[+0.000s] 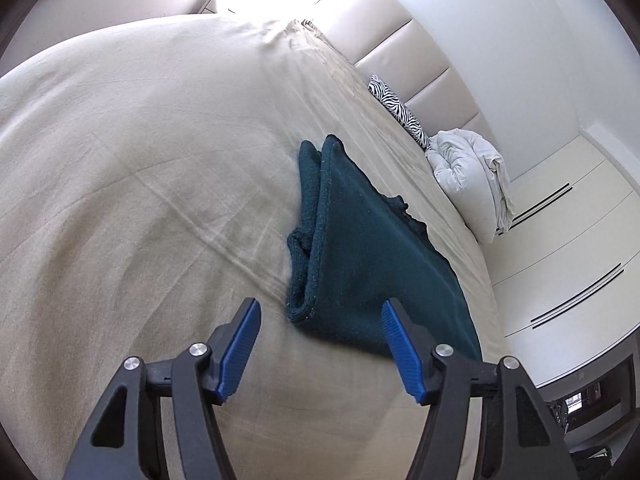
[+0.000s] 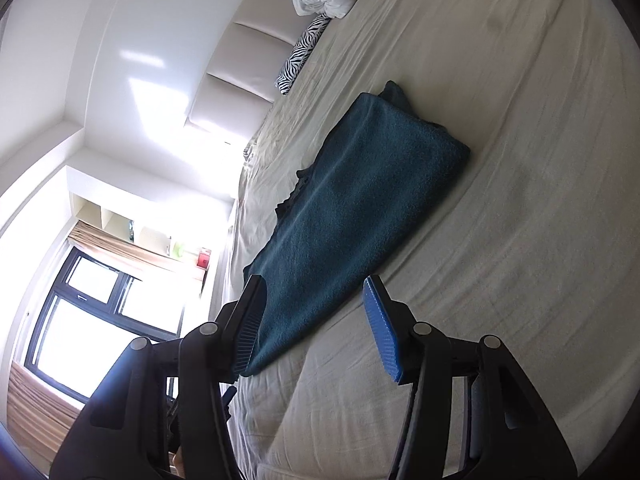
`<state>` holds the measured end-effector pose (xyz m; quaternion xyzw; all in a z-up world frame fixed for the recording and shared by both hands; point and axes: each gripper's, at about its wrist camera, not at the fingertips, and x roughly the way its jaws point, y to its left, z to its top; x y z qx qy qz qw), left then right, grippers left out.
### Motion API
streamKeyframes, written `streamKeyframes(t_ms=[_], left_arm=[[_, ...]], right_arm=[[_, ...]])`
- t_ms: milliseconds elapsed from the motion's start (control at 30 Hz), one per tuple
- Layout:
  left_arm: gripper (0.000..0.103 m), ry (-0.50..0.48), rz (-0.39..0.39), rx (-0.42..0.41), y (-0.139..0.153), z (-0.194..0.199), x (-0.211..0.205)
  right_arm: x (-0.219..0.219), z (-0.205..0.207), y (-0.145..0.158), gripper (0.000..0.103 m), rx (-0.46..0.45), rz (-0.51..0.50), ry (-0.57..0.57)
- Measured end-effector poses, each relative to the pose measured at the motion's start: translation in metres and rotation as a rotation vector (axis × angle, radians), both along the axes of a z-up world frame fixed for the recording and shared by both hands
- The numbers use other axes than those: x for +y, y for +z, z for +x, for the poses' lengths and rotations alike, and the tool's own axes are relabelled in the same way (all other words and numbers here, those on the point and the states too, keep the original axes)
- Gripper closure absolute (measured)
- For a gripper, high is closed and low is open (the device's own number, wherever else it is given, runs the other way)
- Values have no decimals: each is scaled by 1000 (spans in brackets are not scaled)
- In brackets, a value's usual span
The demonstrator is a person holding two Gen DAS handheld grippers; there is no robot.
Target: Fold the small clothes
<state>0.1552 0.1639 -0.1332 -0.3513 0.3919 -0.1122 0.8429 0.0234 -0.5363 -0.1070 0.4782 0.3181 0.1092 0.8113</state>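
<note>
**Me:** While both of my claws hang over the bed, the dark teal knitted garment (image 1: 360, 248) lies folded into a long strip on the beige bed sheet (image 1: 140, 160), well short of the zebra-striped cushion (image 1: 394, 110) at the padded headboard. My left claw (image 1: 320, 350) stands open and has hold of nothing; the garment's near corner lies just beyond its tips. My right claw (image 2: 310, 326) is about half open and also empty. The garment's near end lies between its pads in that view, but neither pad presses on it as far as I can see.

**Partner:** How will it handle?

**Me:** Soft and limp, I judge, a thick fuzzy knit, light enough but floppy. It will sag wherever I don't support it, and the layers may slide apart.

**Partner:** So where do you grip?

**Me:** At the two near corners, one claw each, pinching through every layer at the rolled edge beside the sheet. From there I could carry the near end towards the cushion end to halve the strip.
</note>
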Motion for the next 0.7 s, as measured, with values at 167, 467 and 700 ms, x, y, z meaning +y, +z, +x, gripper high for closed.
streamKeyframes(t_ms=[167, 467, 700], left_arm=[[37, -46, 54, 8, 6, 45, -10], [37, -118, 99, 97, -10, 134, -27], [51, -163, 82, 131, -23, 147, -31]], right_arm=[[24, 19, -3, 53, 0, -3, 52], [41, 36, -23, 53, 30, 18, 123], [44, 37, -36, 53, 47, 30, 154]])
